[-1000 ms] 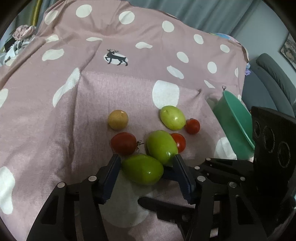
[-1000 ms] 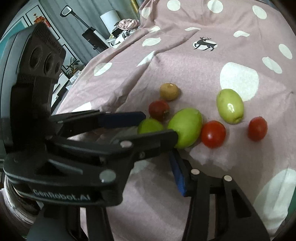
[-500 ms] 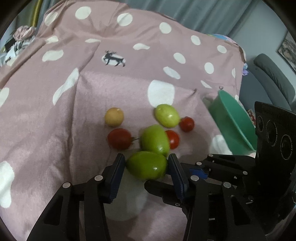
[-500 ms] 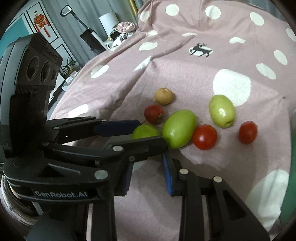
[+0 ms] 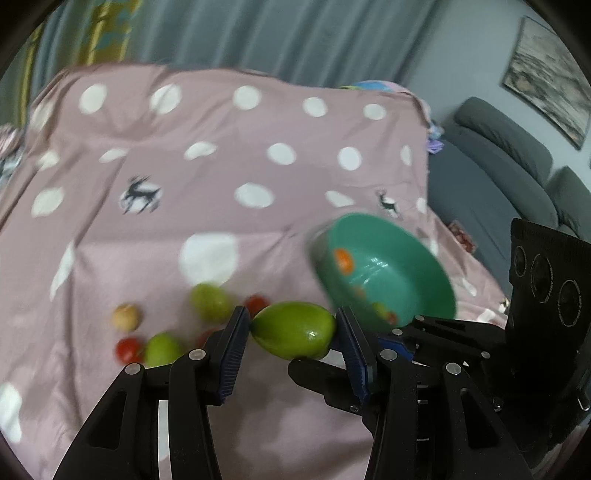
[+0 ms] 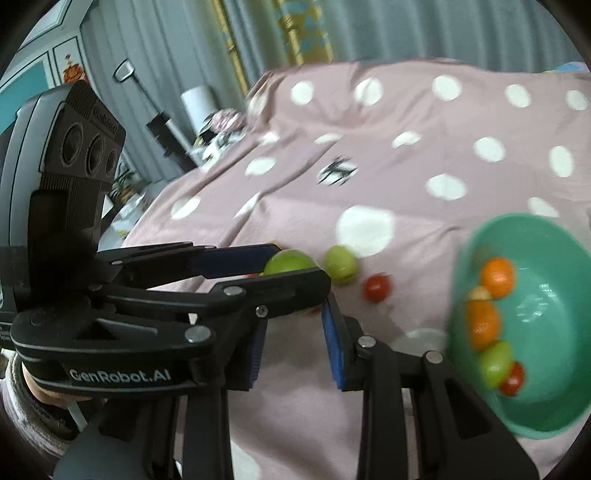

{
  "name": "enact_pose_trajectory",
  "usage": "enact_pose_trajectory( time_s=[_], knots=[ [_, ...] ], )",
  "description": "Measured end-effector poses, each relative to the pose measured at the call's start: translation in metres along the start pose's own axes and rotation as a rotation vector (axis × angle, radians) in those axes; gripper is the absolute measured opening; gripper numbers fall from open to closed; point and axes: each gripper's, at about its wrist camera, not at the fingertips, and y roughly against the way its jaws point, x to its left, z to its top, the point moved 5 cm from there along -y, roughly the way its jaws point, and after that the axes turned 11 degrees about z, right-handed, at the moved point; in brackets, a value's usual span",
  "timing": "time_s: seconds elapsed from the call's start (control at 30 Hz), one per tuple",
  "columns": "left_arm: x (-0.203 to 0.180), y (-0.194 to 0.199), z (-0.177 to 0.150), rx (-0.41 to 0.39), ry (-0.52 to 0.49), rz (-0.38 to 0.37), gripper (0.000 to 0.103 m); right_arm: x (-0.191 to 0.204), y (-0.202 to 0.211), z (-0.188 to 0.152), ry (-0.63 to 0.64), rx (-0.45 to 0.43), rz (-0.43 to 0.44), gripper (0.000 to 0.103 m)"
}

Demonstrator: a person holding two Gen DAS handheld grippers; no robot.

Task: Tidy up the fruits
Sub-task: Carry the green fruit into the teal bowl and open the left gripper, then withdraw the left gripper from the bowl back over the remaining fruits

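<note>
My left gripper (image 5: pixel 291 338) is shut on a green mango (image 5: pixel 293 329) and holds it lifted above the pink dotted cloth (image 5: pixel 207 192); the mango also shows in the right wrist view (image 6: pixel 290 261). A green bowl (image 5: pixel 424 291) with several fruits stands to the right, also in the right wrist view (image 6: pixel 546 406). On the cloth lie two green fruits (image 5: pixel 210 301) (image 5: pixel 162 349), red tomatoes (image 5: pixel 127 349) (image 6: pixel 376 288) and a tan fruit (image 5: pixel 126 316). My right gripper (image 6: pixel 295 339) is open and empty, just right of the left gripper.
A grey sofa (image 5: pixel 498 155) stands beyond the cloth's right edge. Curtains (image 5: pixel 240 33) hang behind. Cluttered furniture (image 6: pixel 207 125) lies to the far left in the right wrist view.
My left gripper closed on the green mango, lifted it off the cloth and swung toward the bowl. The right gripper rose with it; the bowl has come into fuller view.
</note>
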Motion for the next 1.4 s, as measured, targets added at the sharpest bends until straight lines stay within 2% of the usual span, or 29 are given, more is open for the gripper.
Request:
enact_pose_trajectory(
  time_s=[0.2, 0.43, 0.8, 0.93, 0.97, 1.0, 1.03, 1.1, 1.2, 1.4],
  knots=[
    [-0.057, -0.019, 0.026, -0.028, -0.081, -0.066, 0.049, -0.041, 0.048, 0.001, -0.041, -0.087, -0.093, 0.031],
    [-0.104, -0.049, 0.036, -0.005, -0.143, -0.117, 0.049, -0.083, 0.078, -0.004, -0.103, -0.121, -0.171, 0.031],
    [-0.124, -0.076, 0.028, 0.058, -0.161, -0.130, 0.049, -0.111, 0.080, -0.018, -0.175, -0.099, -0.200, 0.031],
    [-0.124, -0.078, 0.028, 0.055, -0.149, -0.129, 0.049, -0.114, 0.075, -0.021, -0.194, -0.091, -0.190, 0.032],
    [-0.123, -0.077, 0.029, 0.051, -0.148, -0.117, 0.051, -0.114, 0.075, -0.021, -0.194, -0.088, -0.195, 0.035],
    [-0.122, -0.076, 0.030, 0.046, -0.147, -0.108, 0.058, -0.114, 0.074, -0.022, -0.194, -0.083, -0.200, 0.041],
    [-0.119, -0.073, 0.032, 0.036, -0.144, -0.096, 0.070, -0.114, 0.073, -0.023, -0.196, -0.079, -0.205, 0.044],
    [-0.115, -0.067, 0.034, 0.010, -0.139, -0.077, 0.084, -0.114, 0.073, -0.025, -0.202, -0.081, -0.214, 0.055],
    [-0.107, -0.058, 0.038, -0.020, -0.130, -0.044, 0.089, -0.111, 0.075, -0.025, -0.201, -0.088, -0.225, 0.062],
    [-0.079, -0.039, 0.042, -0.056, -0.106, 0.032, 0.093, -0.103, 0.082, -0.022, -0.190, -0.112, -0.244, 0.077]
  ],
)
